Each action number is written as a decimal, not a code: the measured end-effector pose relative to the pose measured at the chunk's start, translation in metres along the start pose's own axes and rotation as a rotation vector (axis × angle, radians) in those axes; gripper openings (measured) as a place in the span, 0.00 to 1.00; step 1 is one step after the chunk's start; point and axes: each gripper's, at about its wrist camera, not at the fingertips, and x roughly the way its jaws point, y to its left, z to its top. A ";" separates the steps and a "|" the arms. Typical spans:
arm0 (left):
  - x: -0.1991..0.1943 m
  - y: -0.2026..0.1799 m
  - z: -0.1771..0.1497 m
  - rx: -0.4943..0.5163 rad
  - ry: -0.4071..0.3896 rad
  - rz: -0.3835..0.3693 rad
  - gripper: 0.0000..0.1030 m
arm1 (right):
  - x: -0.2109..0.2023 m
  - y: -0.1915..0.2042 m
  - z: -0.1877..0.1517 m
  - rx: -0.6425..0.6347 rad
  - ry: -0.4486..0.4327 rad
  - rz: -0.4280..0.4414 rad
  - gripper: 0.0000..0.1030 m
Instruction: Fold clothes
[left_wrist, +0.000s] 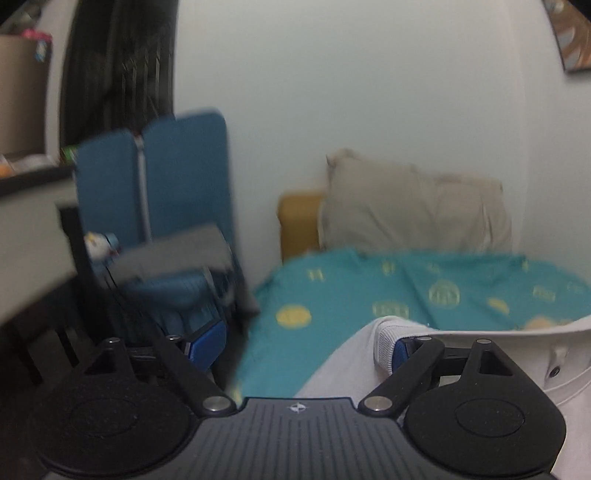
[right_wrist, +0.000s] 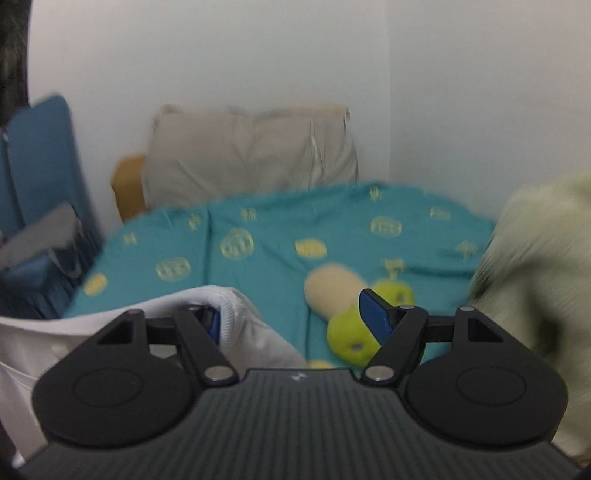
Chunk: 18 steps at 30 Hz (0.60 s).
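both jaws spread wide: the left hand-held gripper (left_wrist: 303, 345) and right hand-held gripper (right_wrist: 295, 321) flank a white garment (right_wrist: 255, 332) draped against their inner fingers, over the teal bed (right_wrist: 277, 229).

a teal bedspread printed with yellow round motifs (right_wrist: 258, 258) covers the bed, with a beige pillow (right_wrist: 251, 155) propped against the white wall (right_wrist: 221, 55) at its far end. a plush toy with a tan body and lime-green ends (right_wrist: 343, 295) lies on the bedspread. left of the bed stands a blue upholstered folding chair (left_wrist: 173, 177), blurred.
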 end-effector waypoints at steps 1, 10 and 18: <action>0.020 -0.002 -0.009 0.010 0.036 -0.007 0.85 | 0.020 0.000 -0.010 0.000 0.032 -0.005 0.71; 0.176 -0.022 -0.065 0.095 0.406 -0.117 0.82 | 0.112 0.021 -0.040 -0.036 0.273 0.190 0.71; 0.153 -0.006 -0.026 0.004 0.373 -0.245 0.93 | 0.102 0.033 -0.025 0.018 0.304 0.338 0.78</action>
